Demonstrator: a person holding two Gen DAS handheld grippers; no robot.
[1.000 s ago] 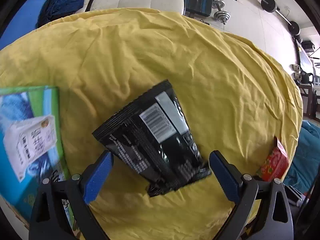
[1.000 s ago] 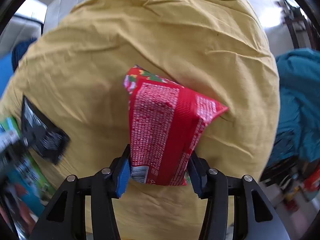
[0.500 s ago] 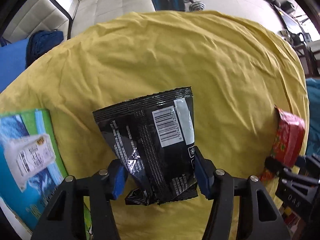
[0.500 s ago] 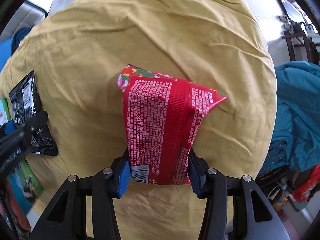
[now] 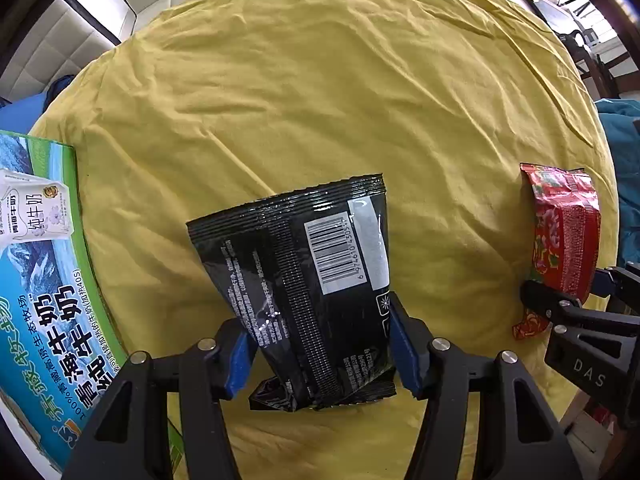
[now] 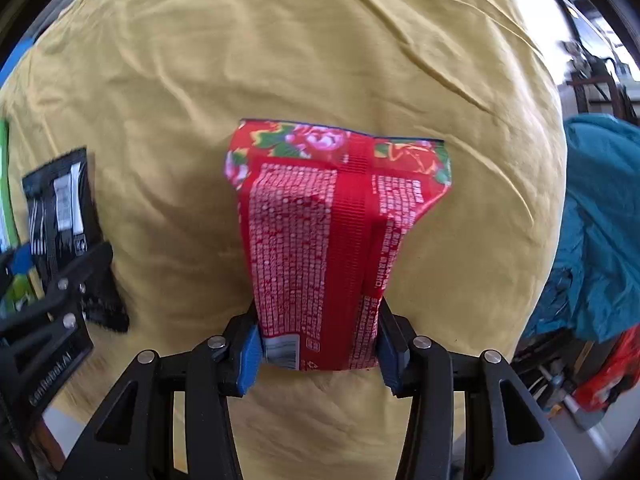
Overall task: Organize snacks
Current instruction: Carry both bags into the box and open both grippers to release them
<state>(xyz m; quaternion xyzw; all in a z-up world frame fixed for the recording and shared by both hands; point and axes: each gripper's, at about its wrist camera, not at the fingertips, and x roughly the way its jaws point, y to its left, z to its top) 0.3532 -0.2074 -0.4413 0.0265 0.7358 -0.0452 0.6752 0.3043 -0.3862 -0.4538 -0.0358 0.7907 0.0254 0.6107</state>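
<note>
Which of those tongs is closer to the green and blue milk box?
Left. The left tongs, clamped on the black snack bag, sit right beside the milk box. The right tongs, holding the red snack bag, are farther off.

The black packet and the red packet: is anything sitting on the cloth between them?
Nothing: in the left wrist view, only bare, wrinkled yellow cloth lies between the black packet and the red packet.

A surface under a wrinkled yellow cloth (image 5: 320,80) carries a green-and-blue milk carton box (image 5: 40,300) at its left edge.
</note>
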